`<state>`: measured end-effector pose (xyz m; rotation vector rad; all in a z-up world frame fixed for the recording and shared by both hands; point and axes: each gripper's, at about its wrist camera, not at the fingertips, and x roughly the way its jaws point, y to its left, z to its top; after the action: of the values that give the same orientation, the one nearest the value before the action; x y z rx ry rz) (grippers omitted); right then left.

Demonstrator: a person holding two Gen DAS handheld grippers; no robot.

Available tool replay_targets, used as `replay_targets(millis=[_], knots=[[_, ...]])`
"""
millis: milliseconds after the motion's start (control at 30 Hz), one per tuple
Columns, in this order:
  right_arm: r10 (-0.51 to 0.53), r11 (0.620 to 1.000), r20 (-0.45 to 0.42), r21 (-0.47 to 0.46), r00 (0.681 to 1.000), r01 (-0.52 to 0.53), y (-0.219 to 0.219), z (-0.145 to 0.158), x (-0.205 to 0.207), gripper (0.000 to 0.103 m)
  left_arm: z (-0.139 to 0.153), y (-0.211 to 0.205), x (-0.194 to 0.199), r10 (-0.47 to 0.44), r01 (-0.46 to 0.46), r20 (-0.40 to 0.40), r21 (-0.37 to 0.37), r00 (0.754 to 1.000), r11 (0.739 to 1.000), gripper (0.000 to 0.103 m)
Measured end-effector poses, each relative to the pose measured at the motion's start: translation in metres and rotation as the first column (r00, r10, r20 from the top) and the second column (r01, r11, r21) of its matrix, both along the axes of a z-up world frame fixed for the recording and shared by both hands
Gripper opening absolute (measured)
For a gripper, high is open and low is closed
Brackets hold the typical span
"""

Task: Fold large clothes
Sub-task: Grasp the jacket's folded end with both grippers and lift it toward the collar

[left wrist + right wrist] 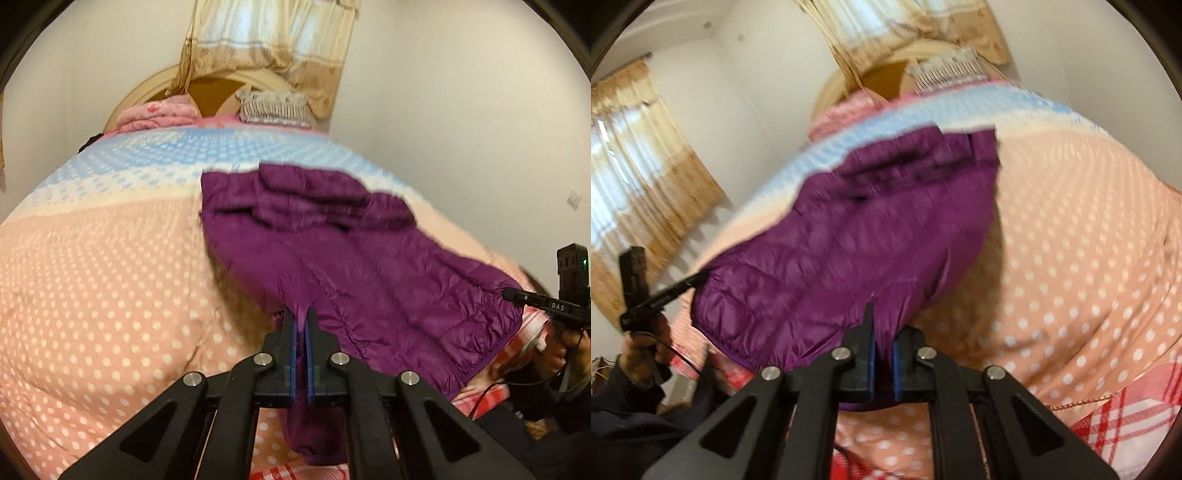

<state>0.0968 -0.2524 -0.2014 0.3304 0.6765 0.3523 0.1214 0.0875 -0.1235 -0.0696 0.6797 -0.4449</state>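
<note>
— Where's the jacket (332, 240)?

— Centre of both frames, spread across the dotted quilt (110, 258) on the bed. My left tool (302, 321) is clamped on its hem; my right tool (882, 332) pinches the hem too.

— How will it handle?

— I'd judge light, puffy, slick: quilted purple shell. Grip stitched edges, not the padding.

A bed under a pink white-dotted quilt (92, 277) fills the room. Behind it rise a curved cream headboard (147, 86), plain white walls (461, 110) and beige patterned curtains (273, 33) glowing with window light.
</note>
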Motion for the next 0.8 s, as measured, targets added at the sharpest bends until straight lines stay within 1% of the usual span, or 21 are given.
replay_targets(millis=[133,200,300,367,433,500,567,600,667,767,800], knots=[[0.003,1.000,0.114,0.020,0.993,-0.005,-0.002,0.043,-0.019,0.009,0.035,0.011,-0.013,0.001,0.001,0.056,-0.030,0.998,1.000,0.002],[-0.008,1.000,0.175,0.000,0.984,0.008,0.000,0.065,-0.022,0.009,0.052,0.016,-0.015,0.007,-0.005,0.101,-0.026,0.995,1.000,0.002],[-0.033,0.997,0.230,-0.054,0.973,0.046,0.005,0.086,0.001,0.009,0.064,0.014,0.006,0.014,-0.012,0.156,-0.012,0.988,1.000,0.002],[-0.057,0.993,0.248,-0.084,0.967,0.081,0.010,0.093,0.039,0.008,0.066,0.007,0.039,0.044,-0.048,0.200,0.018,0.979,0.999,0.002],[-0.073,0.989,0.257,-0.104,0.964,0.103,0.014,0.096,0.078,0.008,0.068,0.002,0.075,0.064,-0.068,0.216,0.011,0.974,0.998,0.002],[-0.093,0.988,0.245,-0.098,0.965,0.120,0.017,0.094,0.110,0.008,0.066,-0.003,0.109,0.079,-0.082,0.212,0.008,0.974,0.997,0.002],[-0.100,0.984,0.251,-0.120,0.963,0.134,0.017,0.090,0.131,0.008,0.060,-0.012,0.138,0.095,-0.106,0.219,0.038,0.971,0.994,0.002],[-0.113,0.982,0.244,-0.122,0.963,0.146,0.018,0.088,0.149,0.008,0.056,-0.016,0.155,0.099,-0.113,0.216,0.053,0.971,0.992,0.002],[-0.137,0.977,0.234,-0.129,0.963,0.171,0.017,0.081,0.169,0.008,0.047,-0.020,0.185,0.118,-0.135,0.203,0.070,0.972,0.988,0.002],[-0.164,0.973,0.206,-0.126,0.965,0.193,0.010,0.073,0.191,0.008,0.031,-0.020,0.220,0.141,-0.152,0.163,0.059,0.976,0.987,0.003],[-0.174,0.971,0.195,-0.131,0.965,0.201,0.009,0.069,0.204,0.008,0.027,-0.019,0.227,0.150,-0.160,0.154,0.053,0.977,0.986,0.006]])
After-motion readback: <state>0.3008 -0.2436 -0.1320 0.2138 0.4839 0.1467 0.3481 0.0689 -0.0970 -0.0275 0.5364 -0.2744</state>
